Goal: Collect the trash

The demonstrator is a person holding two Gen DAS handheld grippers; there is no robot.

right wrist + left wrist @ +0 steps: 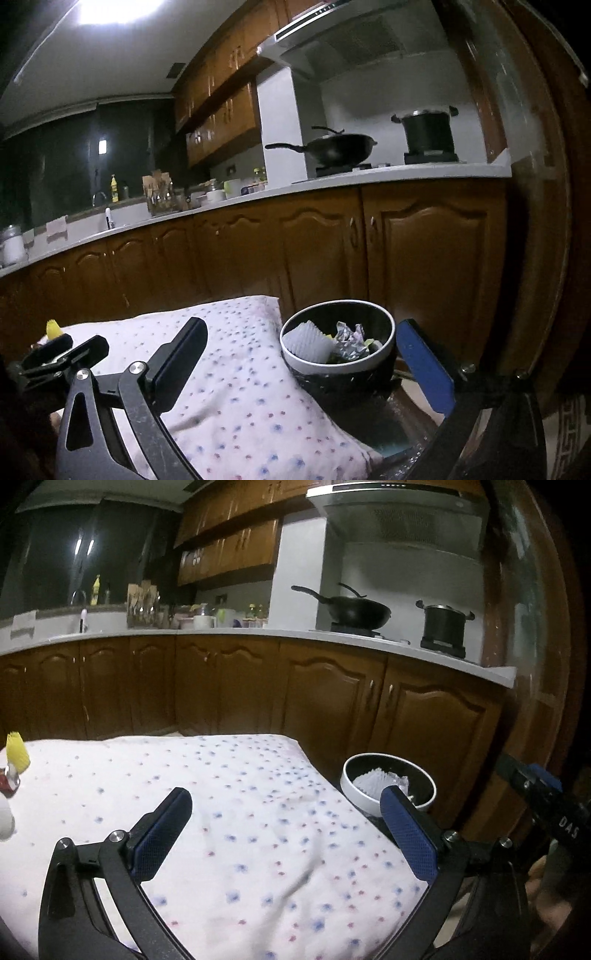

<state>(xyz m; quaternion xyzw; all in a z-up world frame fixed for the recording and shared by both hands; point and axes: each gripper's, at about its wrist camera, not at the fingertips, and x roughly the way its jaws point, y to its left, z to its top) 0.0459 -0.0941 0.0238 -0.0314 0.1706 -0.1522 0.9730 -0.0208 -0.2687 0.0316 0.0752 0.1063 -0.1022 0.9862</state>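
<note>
A small round bin [334, 363] with a white rim and black liner stands off the table's right edge. It holds a white foam net [310, 341], crumpled foil [349, 341] and other scraps. It also shows in the left wrist view [388, 781]. My left gripper [286, 829] is open and empty above the dotted white tablecloth [221, 812]. My right gripper [301, 356] is open and empty, its jaws standing either side of the bin, a little short of it. A yellow foam net [17, 751] and a red-and-white item [9, 779] lie at the table's far left.
Brown kitchen cabinets [258, 686] with a white counter run behind the table. A black wok [354, 613] and a black pot [443, 626] sit on the stove. A wooden door frame [535, 221] stands at the right. The other gripper shows at the left wrist view's right edge [546, 805].
</note>
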